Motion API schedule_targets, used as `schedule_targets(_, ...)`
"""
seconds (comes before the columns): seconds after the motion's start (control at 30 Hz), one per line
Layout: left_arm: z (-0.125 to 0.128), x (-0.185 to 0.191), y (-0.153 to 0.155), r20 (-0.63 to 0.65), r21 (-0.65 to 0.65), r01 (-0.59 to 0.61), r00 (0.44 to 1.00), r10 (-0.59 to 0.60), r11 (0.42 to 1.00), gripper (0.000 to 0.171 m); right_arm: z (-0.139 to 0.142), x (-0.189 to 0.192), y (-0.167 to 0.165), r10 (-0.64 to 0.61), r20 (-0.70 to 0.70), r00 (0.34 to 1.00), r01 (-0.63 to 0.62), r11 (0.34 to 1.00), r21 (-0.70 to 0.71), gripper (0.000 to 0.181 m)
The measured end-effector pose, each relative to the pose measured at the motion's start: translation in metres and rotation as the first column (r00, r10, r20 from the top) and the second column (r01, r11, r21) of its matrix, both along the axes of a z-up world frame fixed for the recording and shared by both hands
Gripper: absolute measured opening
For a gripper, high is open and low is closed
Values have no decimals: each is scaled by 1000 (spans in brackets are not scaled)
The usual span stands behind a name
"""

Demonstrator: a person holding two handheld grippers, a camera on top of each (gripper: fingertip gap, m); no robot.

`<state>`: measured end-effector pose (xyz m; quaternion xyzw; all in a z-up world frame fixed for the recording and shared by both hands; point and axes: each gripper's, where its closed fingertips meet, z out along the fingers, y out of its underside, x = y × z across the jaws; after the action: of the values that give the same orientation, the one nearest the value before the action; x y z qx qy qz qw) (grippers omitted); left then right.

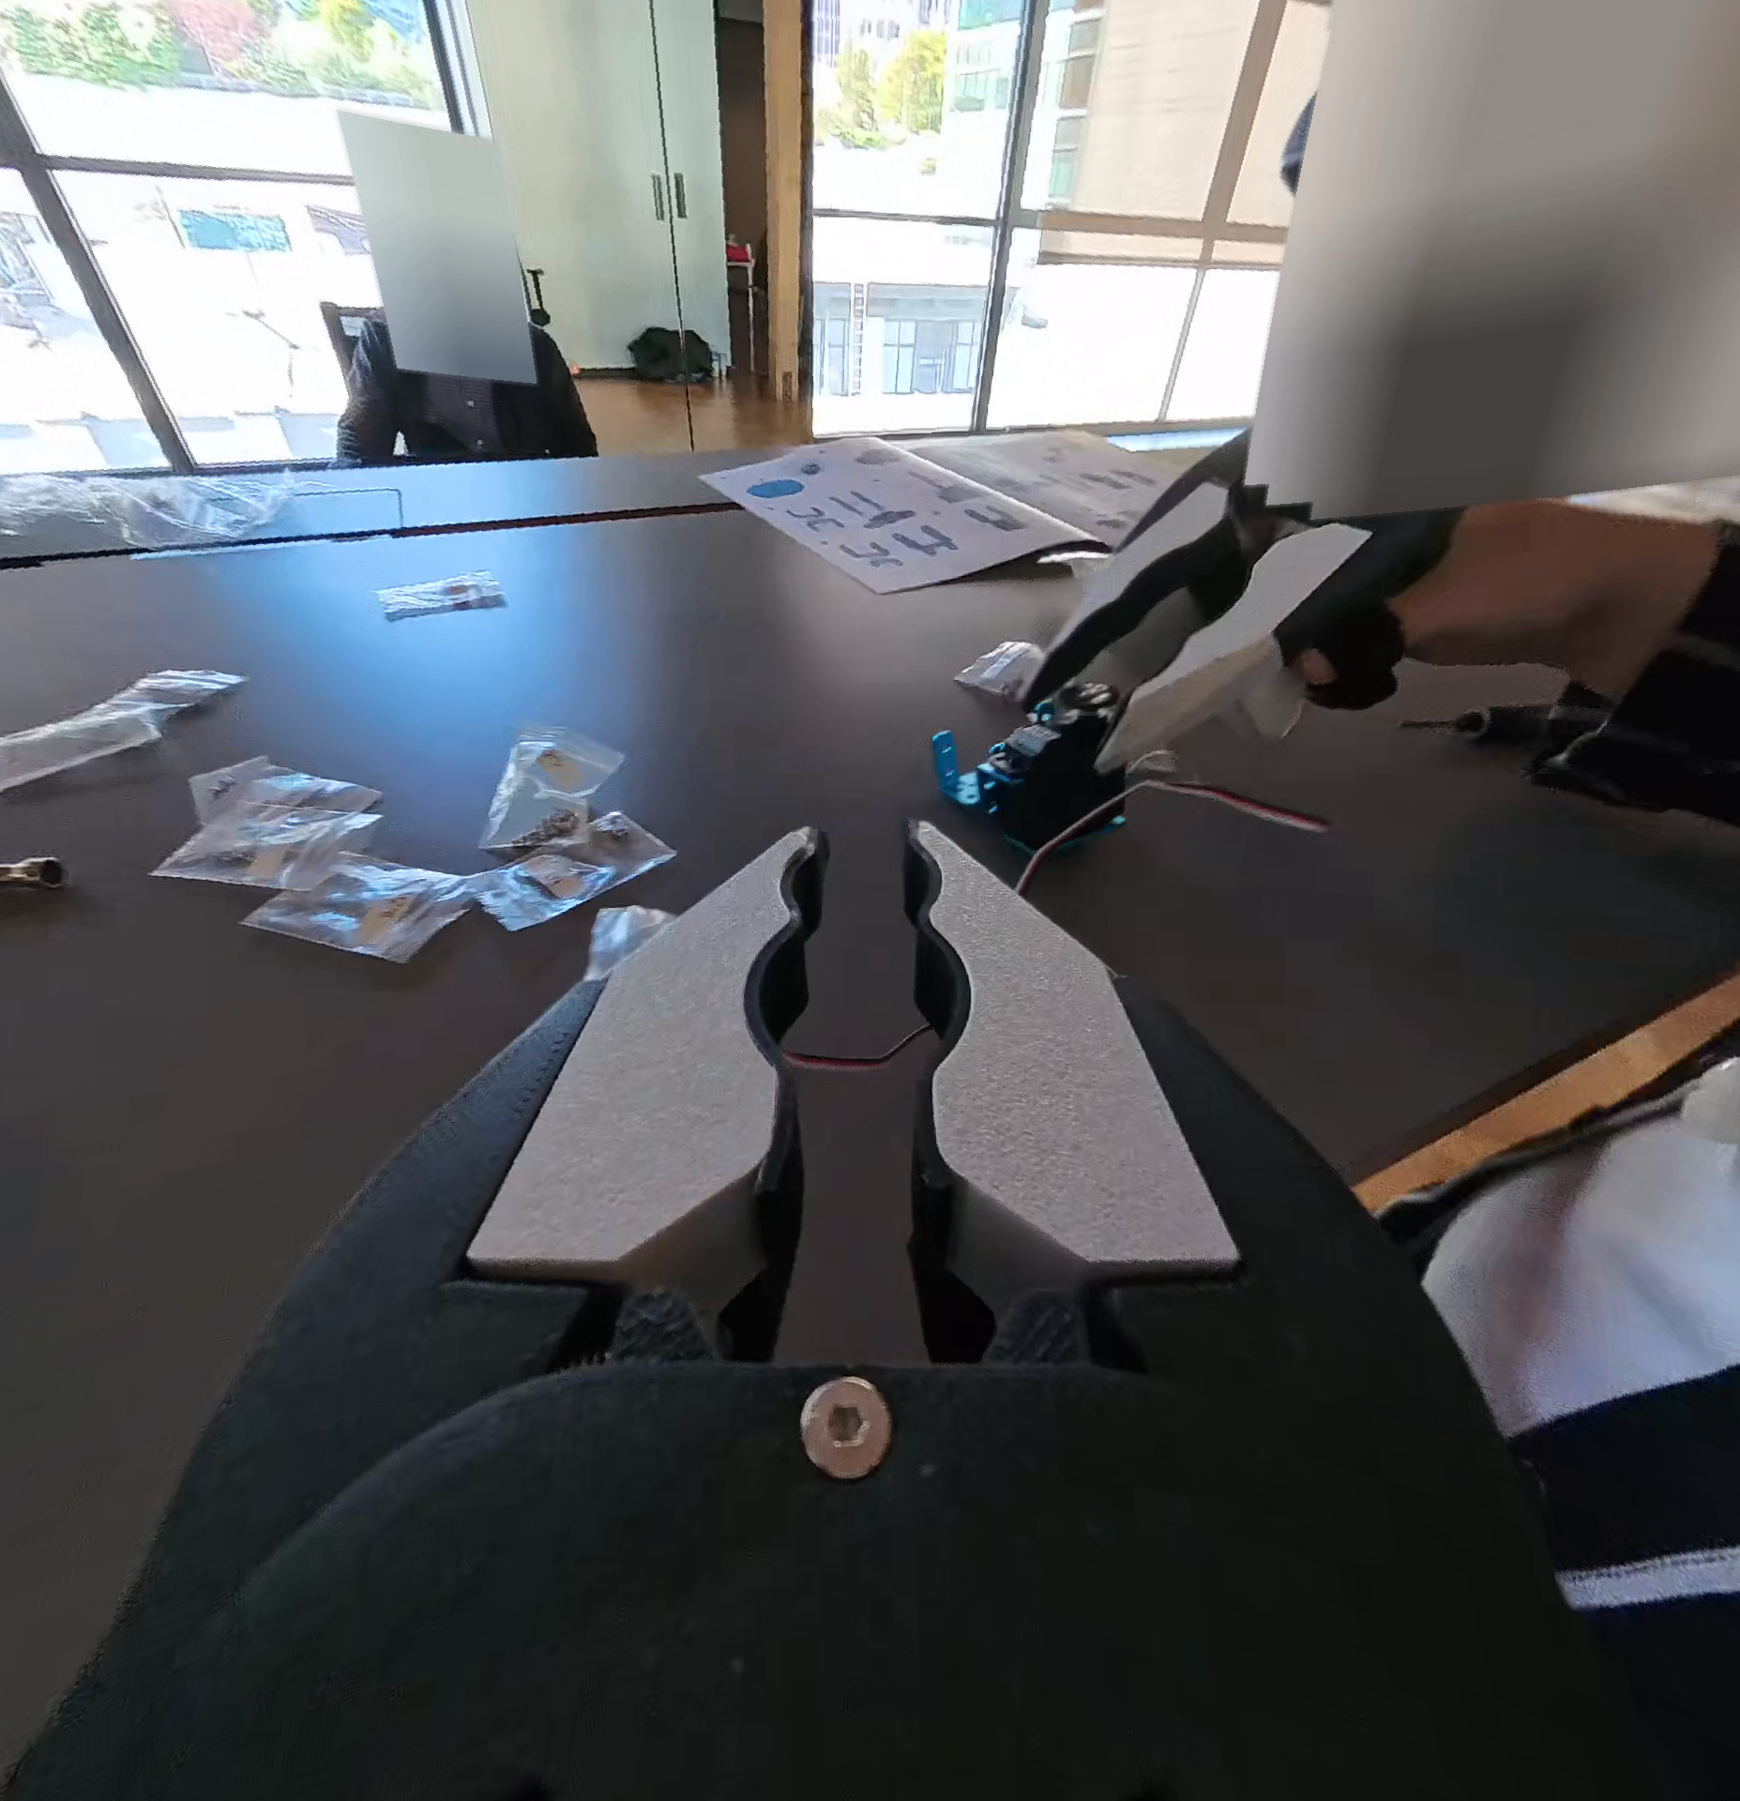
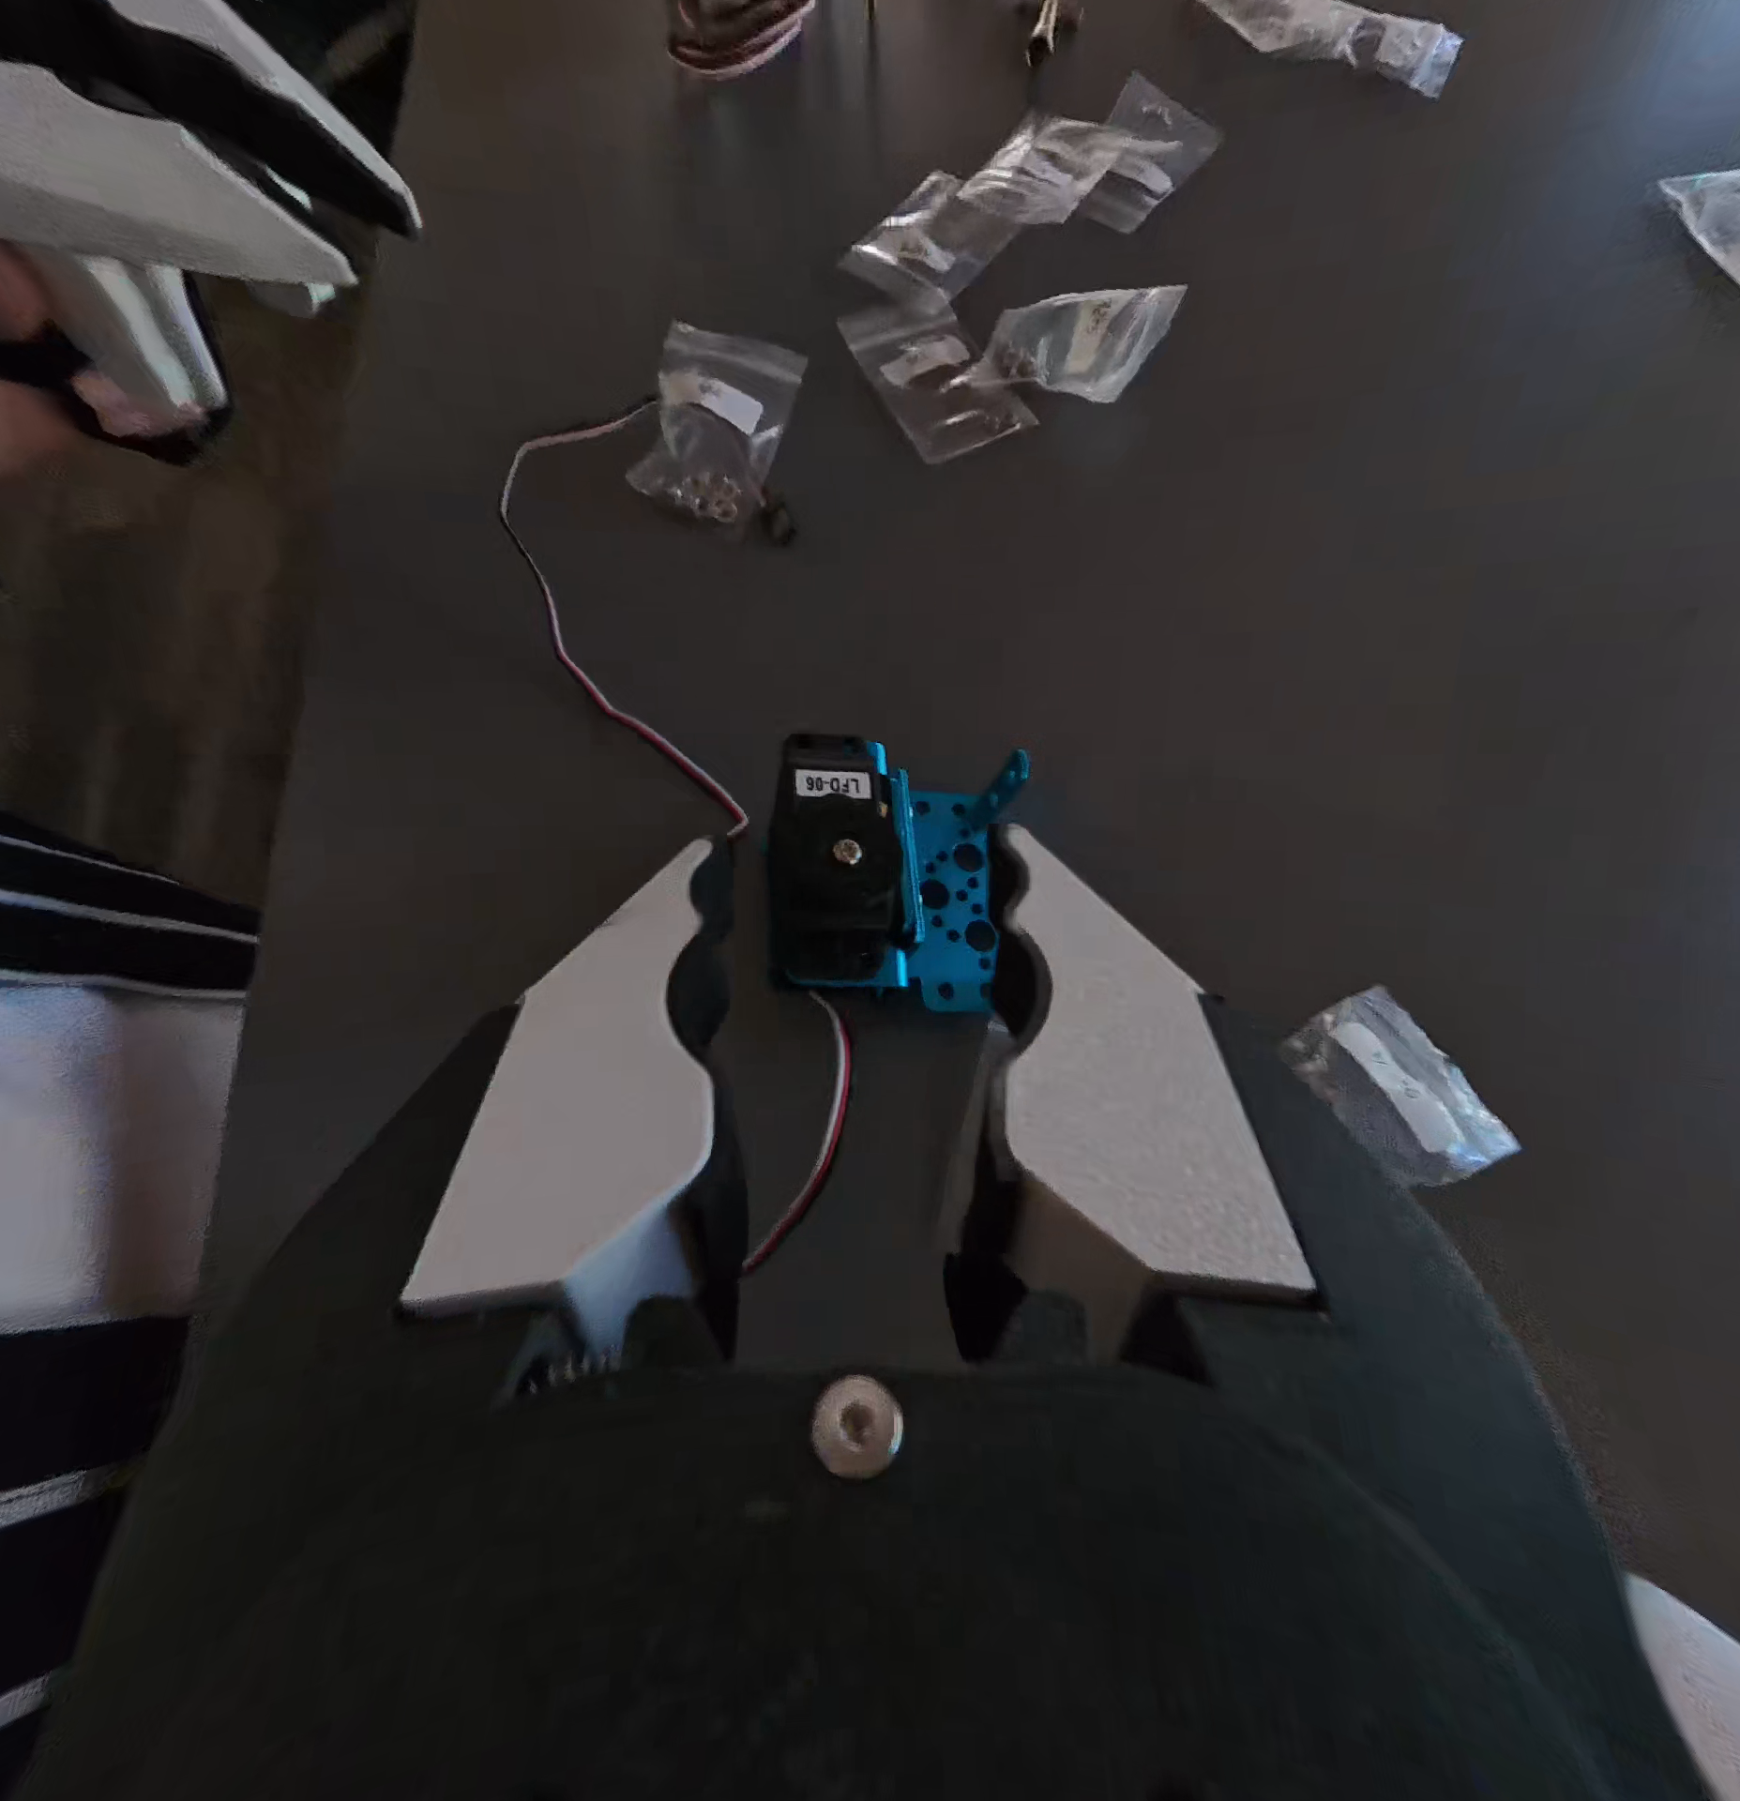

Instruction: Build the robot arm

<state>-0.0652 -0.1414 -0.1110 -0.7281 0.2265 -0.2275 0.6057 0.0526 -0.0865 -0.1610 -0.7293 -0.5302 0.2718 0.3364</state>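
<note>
A black servo (image 2: 827, 877) fixed to a blue perforated metal bracket (image 2: 953, 906) rests on the dark table (image 2: 1236, 682). Its red, white and black wire (image 2: 554, 604) trails off across the table. My right gripper (image 2: 858, 843) is open and straddles the servo and bracket. Its right finger is close against the bracket and its left finger stands off the servo. The left wrist view shows the servo (image 1: 1051, 770) under the right gripper (image 1: 1075, 726). My left gripper (image 1: 866, 843) is narrowly open and empty above the table, with the wire (image 1: 846, 1059) lying under its fingers.
Several small clear bags of hardware (image 1: 544, 789) (image 2: 992, 292) lie scattered to the left. A printed paper sheet (image 1: 895, 517) lies at the far side, and a person (image 1: 456, 400) sits beyond it. A metal tool (image 1: 18, 870) lies at the left, and the wooden table edge (image 1: 1577, 1062) at the right. The grippers' ends are close to 15 cm from one another.
</note>
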Motion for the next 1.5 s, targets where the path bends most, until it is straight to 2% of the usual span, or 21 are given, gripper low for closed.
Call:
schedule_targets(0.07, 0, -10, 1, -29, 3, 5, 1000, -5, 1000, 14, 1, -4, -3, -11, -69, 998, 6, 997, -76, 37)
schedule_targets(0.17, 1, -16, 8, 3, -9, 27, 1000, -27, 1000, 13, -14, -1, -3, -31, -33, 999, 24, 982, -189, 41)
schedule_targets(0.23, 5, -13, 16, 31, -13, 49, 998, -49, 999, 13, -16, 0, -4, -20, -32, 999, 13, 980, -201, 29)
schedule_targets(0.37, 15, 4, 28, 57, -13, 134, 989, -133, 991, 13, -14, -1, -18, 40, -57, 998, -48, 988, -149, 29)
schedule_targets(0.43, 17, 11, 34, 25, -15, 173, 985, -173, 985, 12, -13, -8, -33, 100, -97, 990, -111, 987, -119, 28)
schedule_targets(0.57, 16, 24, 43, -28, -15, 234, 972, -234, 972, 12, -13, -18, -42, 110, -156, 982, -132, 982, -137, 32)
schedule_targets(0.63, 15, 30, 47, -40, -26, 259, 965, -260, 965, 12, -4, -2, -34, 62, -168, 984, -85, 987, -135, 50)
schedule_targets(0.73, 12, 38, 48, -49, -42, 303, 951, -305, 952, 12, 25, 42, -19, -55, -249, 967, 23, 991, -132, 52)
schedule_targets(0.83, 10, 46, 53, -59, -64, 332, 940, -336, 941, 12, 32, 110, 9, -221, -177, 959, 219, 975, -30, 54)
schedule_targets(0.9, 12, 52, 59, -53, -63, 341, 938, -344, 938, 12, 40, 158, 26, -334, -130, 933, 344, 937, 62, 56)
schedule_targets(1.0, 15, 65, 67, -48, -69, 365, 928, -369, 928, 12, 58, 229, 41, -498, -111, 860, 510, 845, 160, 56)
schedule_targets(1.07, 15, 73, 72, -73, -74, 378, 921, -383, 923, 12, 60, 271, 45, -578, -89, 811, 584, 789, 194, 58)
schedule_targets(1.1, 15, 76, 74, -83, -74, 378, 920, -383, 923, 12, 57, 284, 43, -594, -80, 800, 598, 782, 176, 62)
schedule_targets(1.23, 20, 90, 75, -55, -99, 397, 913, -404, 912, 12, 28, 313, 47, -641, -55, 766, 643, 765, 32, 63)
schedule_targets(1.3, 19, 91, 76, -71, -108, 394, 913, -403, 913, 12, 9, 308, 38, -605, -12, 796, 604, 796, -39, 61)
schedule_targets(1.37, 18, 90, 78, -90, -107, 380, 916, -390, 919, 12, -5, 308, 30, -571, 54, 819, 572, 820, -7, 60)
schedule_targets(1.5, 21, 96, 77, -56, -110, 388, 917, -396, 915, 12, -8, 295, 19, -484, 61, 873, 486, 874, -8, 59)
